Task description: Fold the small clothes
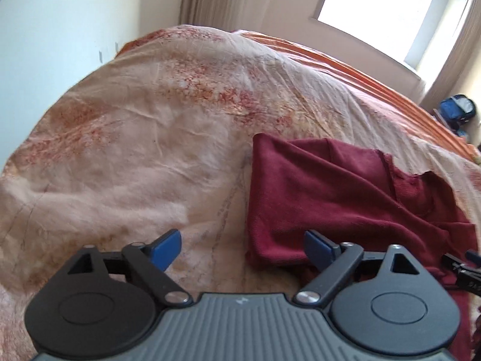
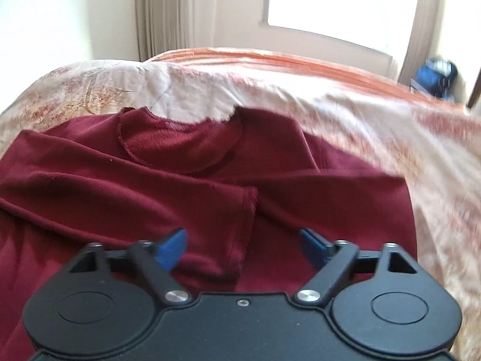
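A dark red long-sleeved top (image 2: 270, 168) lies on the bed, neckline toward the far side, one sleeve (image 2: 150, 192) folded across its chest. My right gripper (image 2: 243, 245) hovers over the sleeve's cuff, jaws wide apart, blue fingertips (image 2: 173, 248) clear of the cloth. In the left wrist view the same top (image 1: 330, 192) lies to the right, its folded left edge running down between the jaws. My left gripper (image 1: 242, 245) stands open over that edge and the bedspread; nothing is pinched.
The bed carries a cream bedspread with red-orange print (image 1: 150, 120) and an orange border (image 2: 270, 57) at the far side. A window and curtains stand behind. A blue bag (image 1: 457, 109) sits on the floor at the far right. The other gripper's tip (image 1: 463, 267) shows at the right edge.
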Demonstrator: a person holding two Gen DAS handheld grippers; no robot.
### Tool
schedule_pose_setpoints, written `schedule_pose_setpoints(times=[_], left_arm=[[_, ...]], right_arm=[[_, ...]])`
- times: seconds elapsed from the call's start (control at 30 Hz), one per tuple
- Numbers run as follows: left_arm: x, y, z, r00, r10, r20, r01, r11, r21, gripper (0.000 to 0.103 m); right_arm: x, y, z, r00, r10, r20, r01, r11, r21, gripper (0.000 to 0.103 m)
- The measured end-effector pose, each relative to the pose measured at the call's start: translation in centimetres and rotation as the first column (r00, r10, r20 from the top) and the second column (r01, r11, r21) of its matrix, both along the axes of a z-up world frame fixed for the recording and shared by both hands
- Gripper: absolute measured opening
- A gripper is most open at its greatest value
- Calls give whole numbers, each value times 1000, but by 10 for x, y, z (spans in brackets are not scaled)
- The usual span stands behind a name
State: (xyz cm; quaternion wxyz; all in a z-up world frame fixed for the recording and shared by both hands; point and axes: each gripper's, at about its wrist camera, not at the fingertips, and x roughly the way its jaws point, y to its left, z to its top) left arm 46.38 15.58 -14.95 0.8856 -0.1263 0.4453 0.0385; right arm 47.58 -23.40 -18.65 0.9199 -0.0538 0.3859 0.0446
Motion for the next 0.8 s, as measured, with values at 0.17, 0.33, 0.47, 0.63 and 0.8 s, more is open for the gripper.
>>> schedule_pose_setpoints(times=[0.17, 0.33, 0.47, 0.63, 0.8], left_arm=[[8, -7, -25, 996, 48, -77, -45, 998, 37, 90], [6, -2, -31, 994, 60, -92, -55, 997, 63, 91], [1, 4, -25, 994, 68, -91, -64, 997, 45, 96], [-13, 3, -19, 993, 73, -88, -68, 996, 54, 102], [-36, -3, -8, 993, 78, -84, -73, 995, 69, 102]], right_arm=[[15, 20, -10, 995, 74, 63, -73, 997, -25, 96], [20, 13, -34, 998, 68, 13, -66, 986, -155, 97], [8, -24, -32, 999, -38, 5, 39, 986, -162, 102], [-15, -51, -18, 997, -70, -19, 64, 977, -204, 102], [-56, -67, -4, 995, -101, -27, 92, 969, -228, 102]])
